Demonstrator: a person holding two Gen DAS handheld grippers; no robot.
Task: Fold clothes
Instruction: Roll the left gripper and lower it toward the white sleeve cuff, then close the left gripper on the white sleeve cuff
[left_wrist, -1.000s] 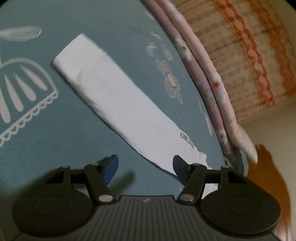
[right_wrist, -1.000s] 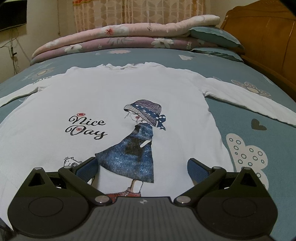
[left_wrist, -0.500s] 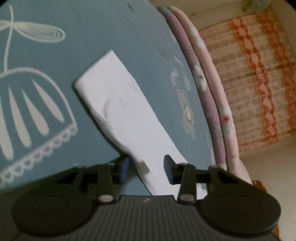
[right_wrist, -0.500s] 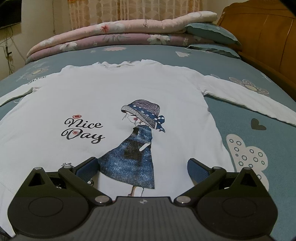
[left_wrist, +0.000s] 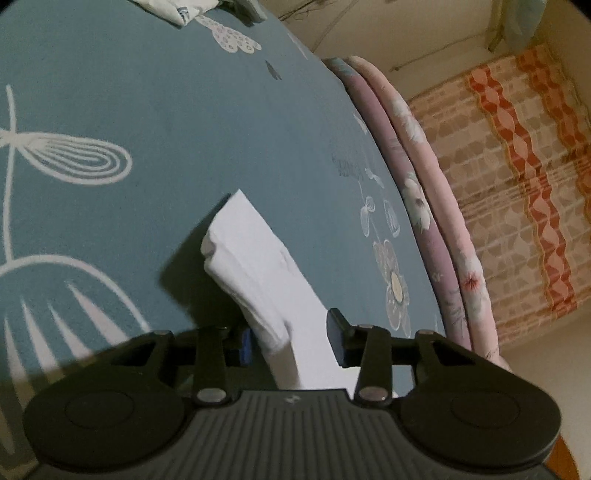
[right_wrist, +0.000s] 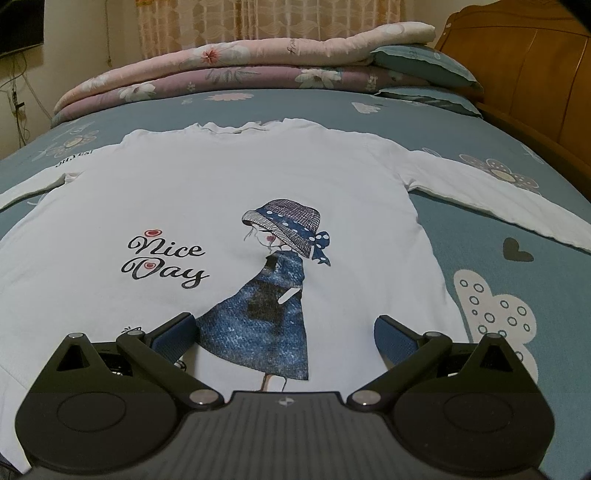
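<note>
While the white long-sleeved printed shirt (right_wrist: 229, 206) lies flat on the teal patterned bed (right_wrist: 461, 133), its left sleeve (left_wrist: 255, 273) has risen, apparently clamped by the closing left gripper (left_wrist: 291, 336): sleeve fold starting. Right gripper (right_wrist: 284, 332) hovers, fingers apart.

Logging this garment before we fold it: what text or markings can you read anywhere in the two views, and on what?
"Nice Day", in black script with small red hearts: on the chest of the white shirt.
"OH YES!", small print, roughly read: on the shirt's sleeve near the shoulder.
Small print on the pink quilt: too small to read.
Dark lettering on the teal bedsheet in the left wrist view: blurred, unreadable.
Small logo on each tool's body: a mark, not text.
</note>
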